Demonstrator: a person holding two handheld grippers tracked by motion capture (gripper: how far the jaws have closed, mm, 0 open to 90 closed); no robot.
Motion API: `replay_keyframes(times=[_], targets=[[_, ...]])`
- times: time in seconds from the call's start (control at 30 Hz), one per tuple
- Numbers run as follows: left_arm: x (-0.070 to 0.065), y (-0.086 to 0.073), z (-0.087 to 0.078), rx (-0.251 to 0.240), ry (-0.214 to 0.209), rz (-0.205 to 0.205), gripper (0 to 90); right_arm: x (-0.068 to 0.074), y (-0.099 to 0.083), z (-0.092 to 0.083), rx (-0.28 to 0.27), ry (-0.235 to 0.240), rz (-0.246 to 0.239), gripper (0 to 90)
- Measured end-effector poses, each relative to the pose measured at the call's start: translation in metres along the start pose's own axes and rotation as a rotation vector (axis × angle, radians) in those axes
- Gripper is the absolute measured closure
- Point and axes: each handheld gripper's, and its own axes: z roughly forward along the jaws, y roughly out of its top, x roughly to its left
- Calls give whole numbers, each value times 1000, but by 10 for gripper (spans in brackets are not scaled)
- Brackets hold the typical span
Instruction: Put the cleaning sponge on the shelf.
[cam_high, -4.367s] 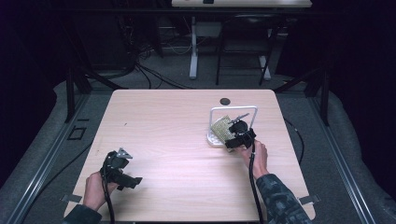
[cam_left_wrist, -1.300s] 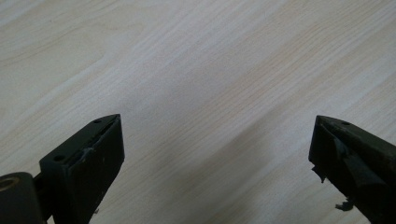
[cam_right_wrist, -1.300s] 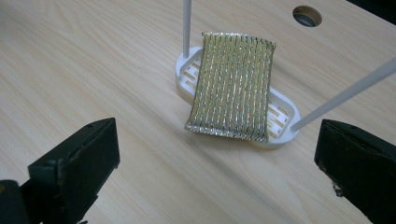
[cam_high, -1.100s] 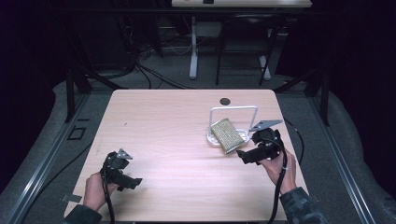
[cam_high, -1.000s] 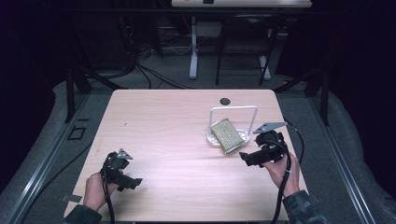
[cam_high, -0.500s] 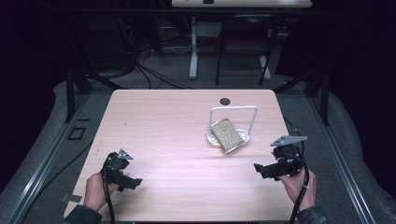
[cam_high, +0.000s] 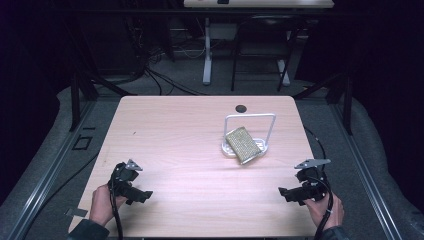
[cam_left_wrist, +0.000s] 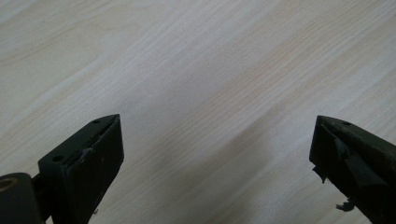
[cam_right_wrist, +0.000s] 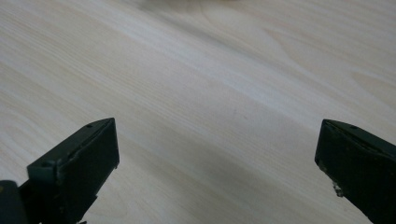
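The sponge leans tilted in its white wire rack on the far right part of the bench, long axis running from far-left to near-right. It lies forward and left of your right hand-held gripper, which is the nearer one; your left hand-held gripper sits well apart at the near-left edge. Both have their jaws spread wide over bare wood, holding nothing. Since a second ago your right hand has drawn back from beside the rack; the sponge stayed put.
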Motion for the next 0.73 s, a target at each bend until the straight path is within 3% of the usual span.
replay_keyframes(times=[0.4,0.73], targets=[[-2,7,5,12,-3,15,29,-10,-11,9,69,11,18,0],[0,7,5,9,-4,13,28,-8,-7,11,93,2,-15,0]])
